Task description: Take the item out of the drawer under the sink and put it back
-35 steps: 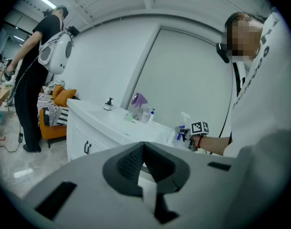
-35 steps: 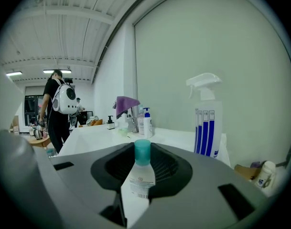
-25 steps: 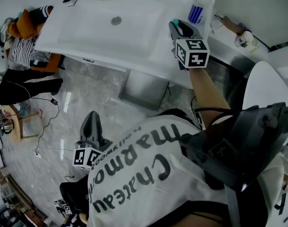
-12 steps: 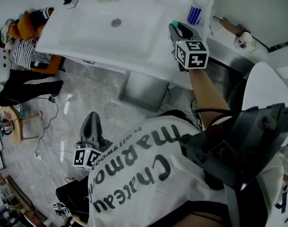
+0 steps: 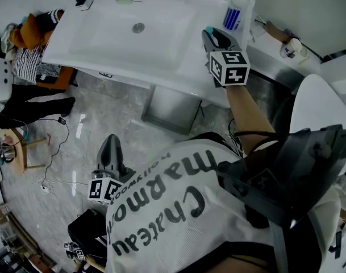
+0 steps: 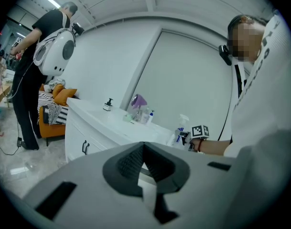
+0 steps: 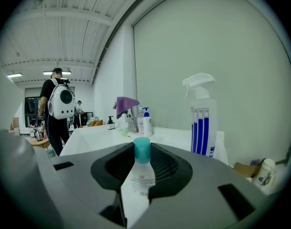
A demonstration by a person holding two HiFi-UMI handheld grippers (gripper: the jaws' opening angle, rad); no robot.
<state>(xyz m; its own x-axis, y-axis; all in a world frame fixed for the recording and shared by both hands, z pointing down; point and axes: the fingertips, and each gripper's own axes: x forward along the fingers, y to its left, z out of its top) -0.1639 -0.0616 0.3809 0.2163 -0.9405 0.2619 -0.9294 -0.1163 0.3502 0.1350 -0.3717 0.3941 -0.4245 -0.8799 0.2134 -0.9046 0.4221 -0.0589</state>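
A: Your right gripper (image 5: 213, 34) is up at one o'clock in the head view, over the right end of the white counter (image 5: 190, 67) beside the sink (image 5: 113, 38). Its fingers (image 7: 167, 168) pinch a small bottle (image 7: 139, 178).

B: Yes, look along your own jaws: the bottle stands upright between the two pads, squeezed from both sides. Its teal cap (image 7: 142, 150) pokes out past the fingertips at twelve o'clock. The label sits right where the pads close on it.

A: From above you only see that cap (image 5: 209, 27) at the gripper's tip. The blue-striped spray bottle (image 5: 234, 17) stands apart from it on the counter, at one o'clock from the tip.

B: Your left gripper (image 5: 111, 144) hangs low at seven o'clock, over the grey floor (image 5: 65, 152), well apart from the sink. Its fingers (image 6: 128, 163) are pressed together at the tips, with nothing between them.

A: What looks like the drawer (image 5: 170, 108) shows grey under the counter's front edge, at seven o'clock from your right gripper. The bottle is outside it, above counter level.
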